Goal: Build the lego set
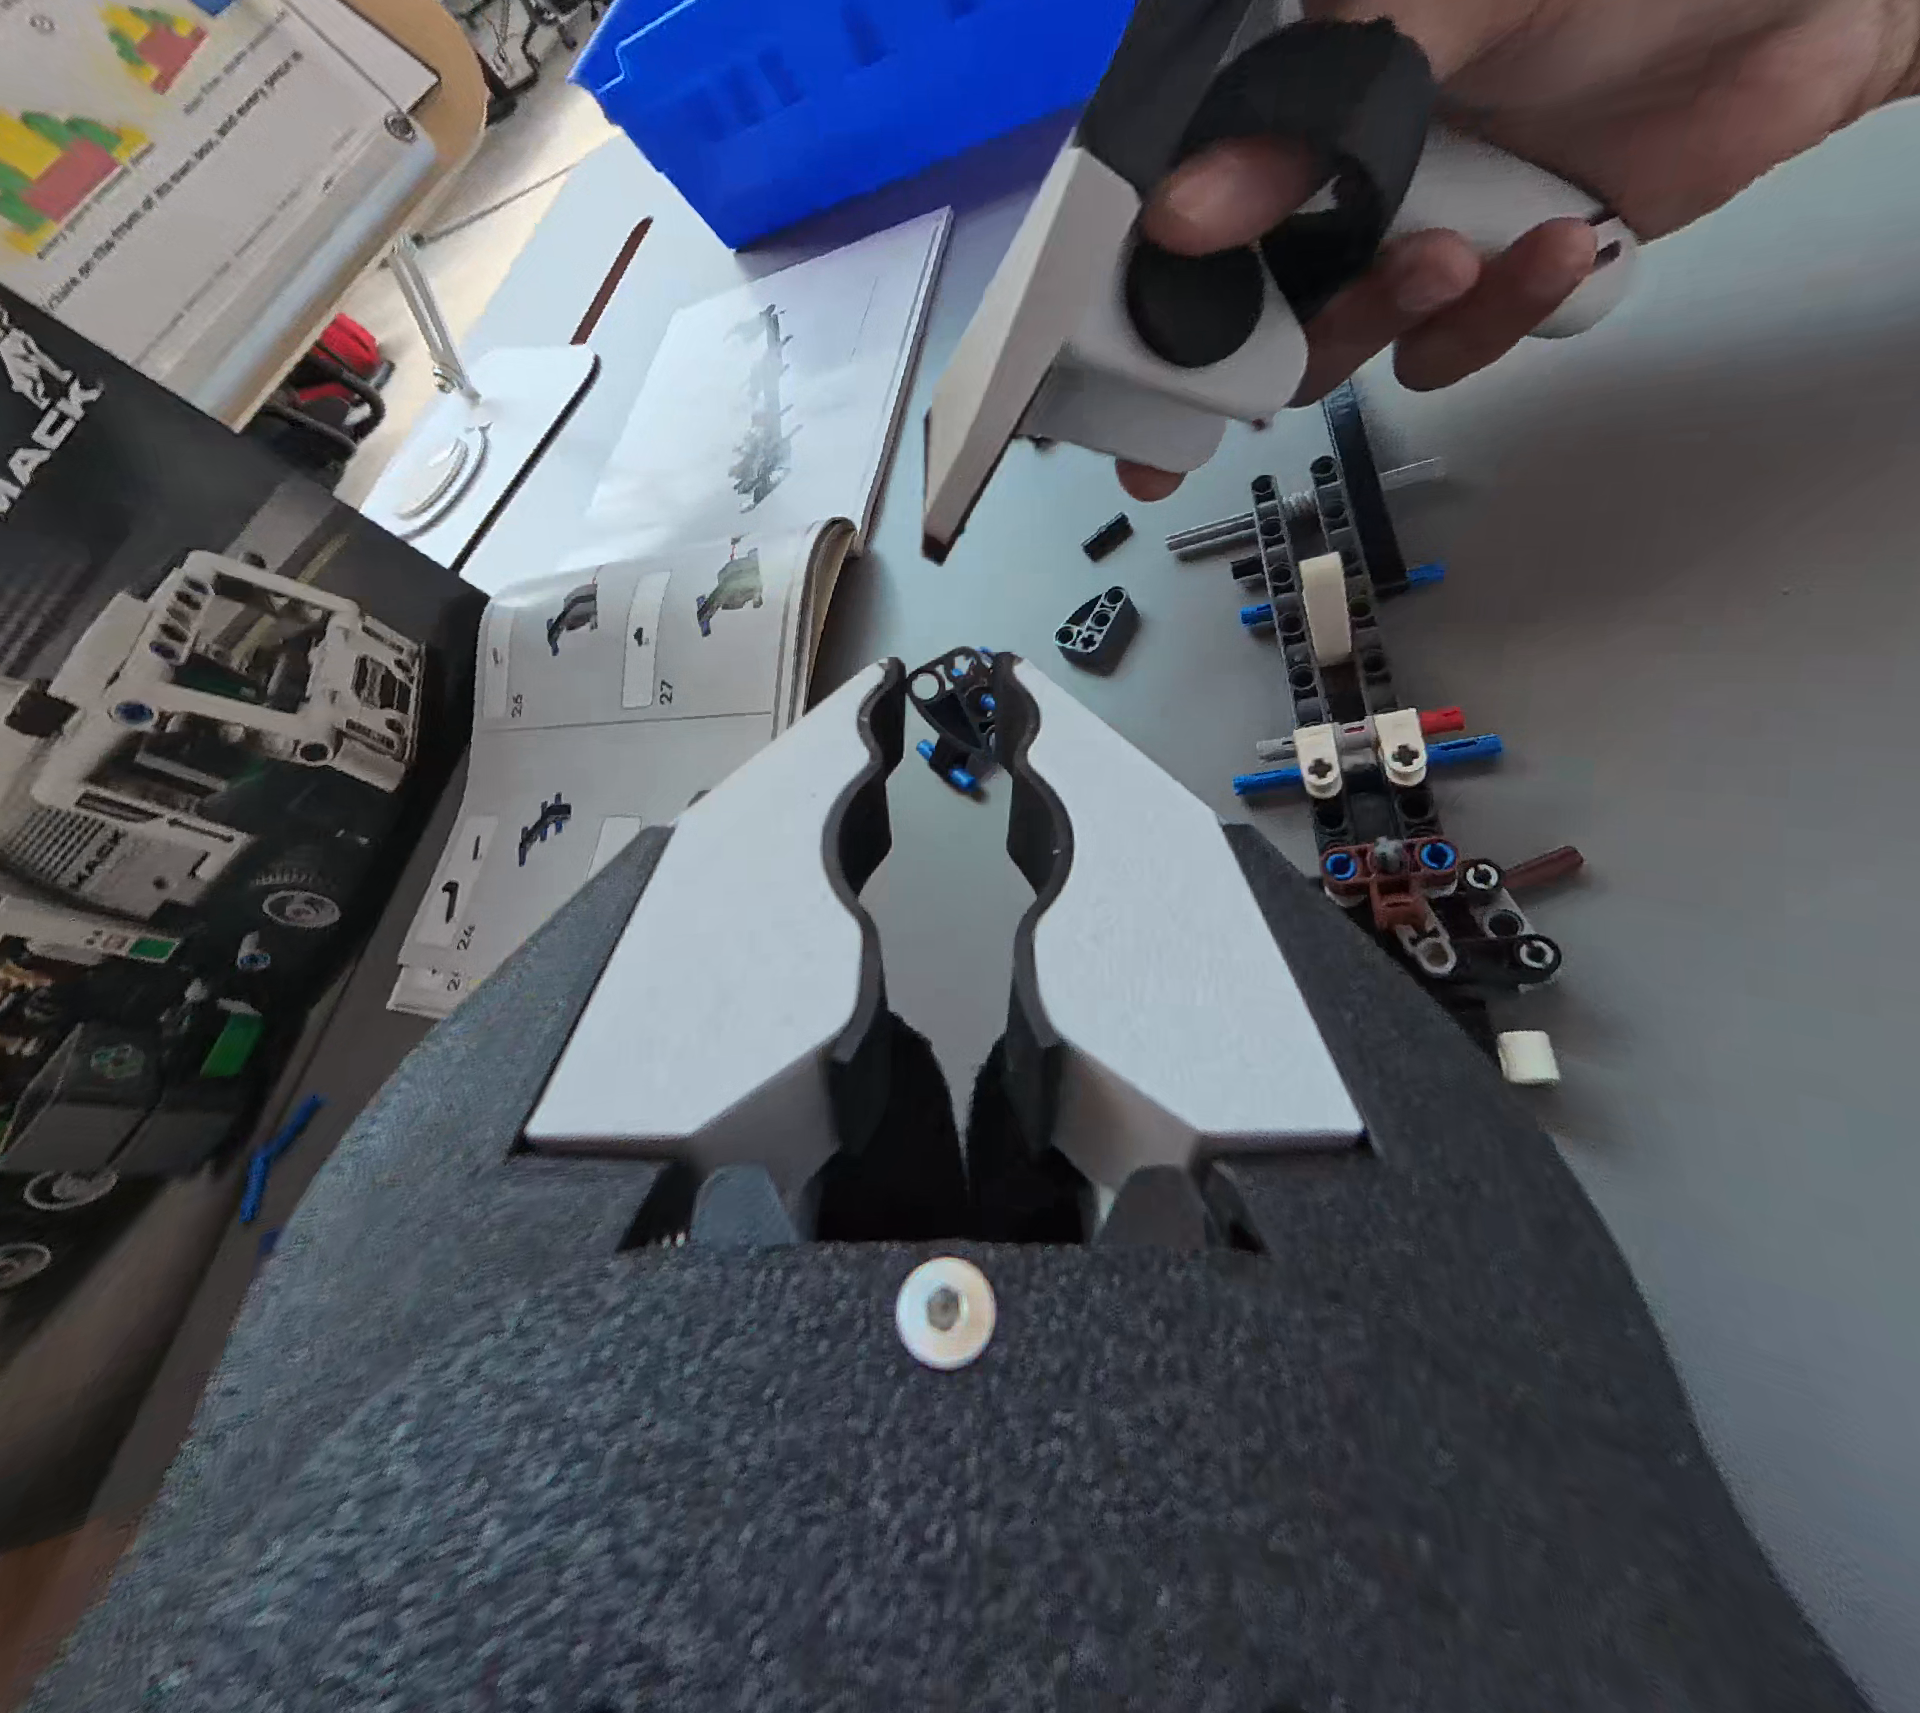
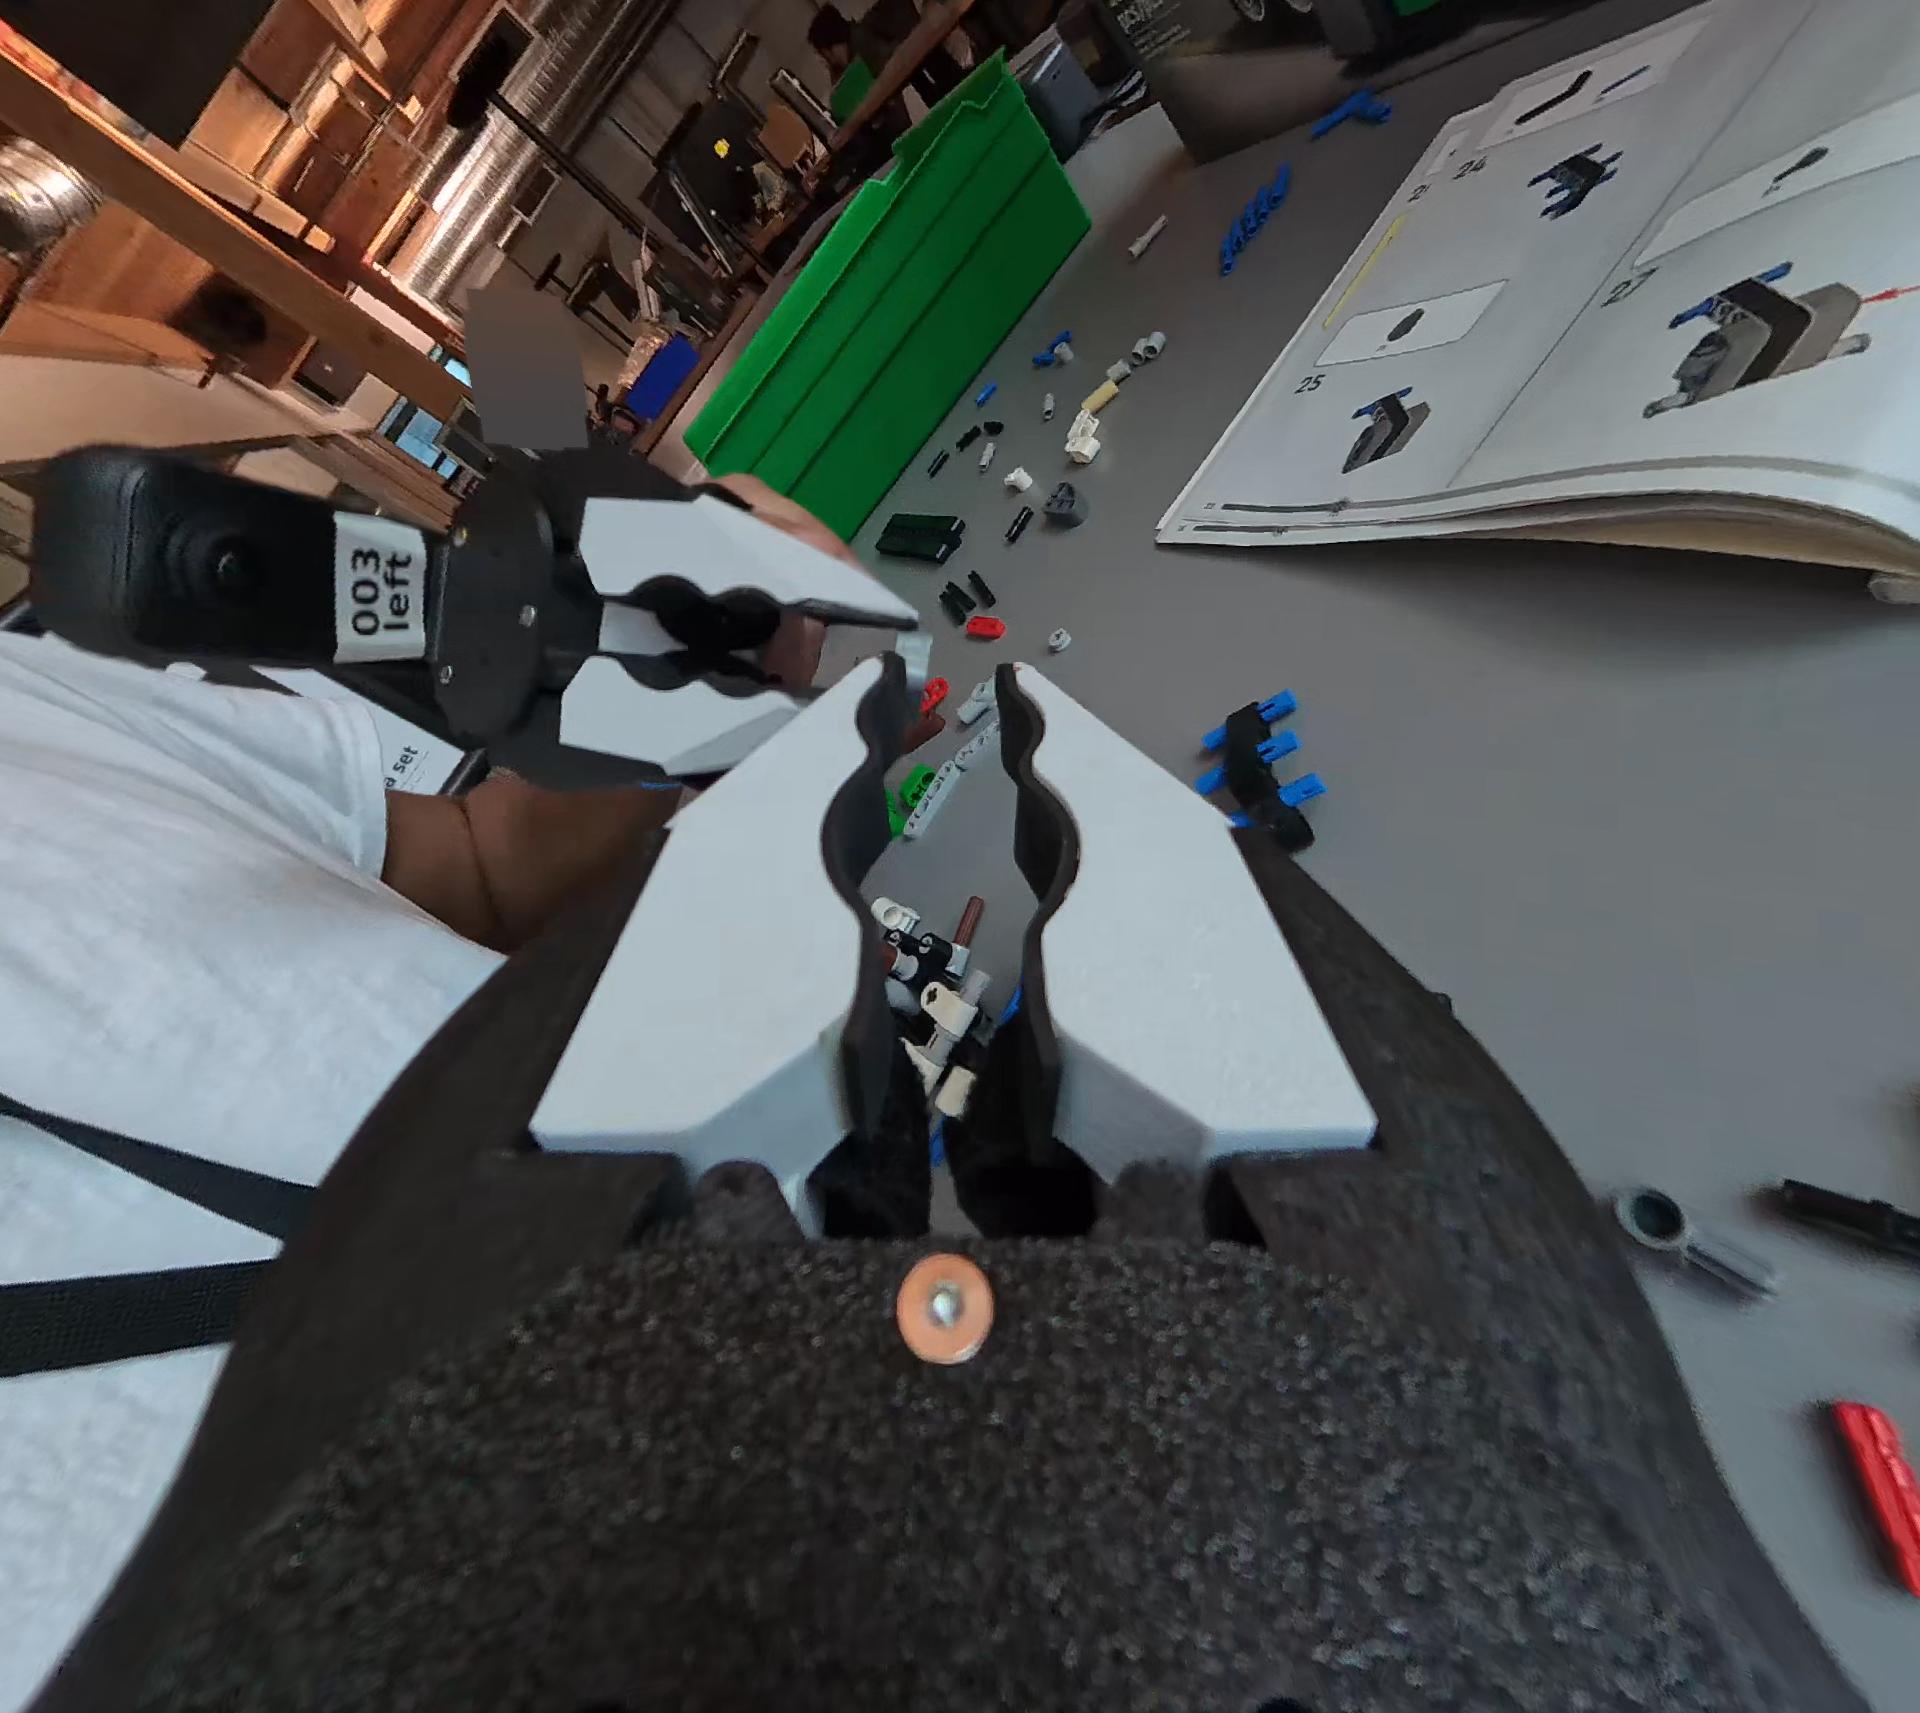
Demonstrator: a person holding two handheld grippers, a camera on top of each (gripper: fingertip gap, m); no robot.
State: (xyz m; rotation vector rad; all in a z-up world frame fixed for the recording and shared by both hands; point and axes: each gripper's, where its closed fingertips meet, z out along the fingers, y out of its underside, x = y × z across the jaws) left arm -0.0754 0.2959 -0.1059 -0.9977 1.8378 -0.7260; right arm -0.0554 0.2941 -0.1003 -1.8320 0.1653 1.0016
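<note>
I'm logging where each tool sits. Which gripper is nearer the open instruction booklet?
Left. The left gripper, shut on a small black piece with blue pins, sits right beside the booklet. The right gripper hangs farther along, near the long beam assembly.

Bright, even daylight; soft shadows — glare whitens the open booklet (image 1: 727, 458); fisheye-bent edges; slight motion blur.

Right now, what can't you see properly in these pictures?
- Right wrist view: fingertips of the left gripper, hidden behind the right gripper.
- Same view: a red flat plastic piece, blurred and cut by the edge.
- Same view: a black-and-white brick assembly, mostly behind the right gripper's fingers.
</note>
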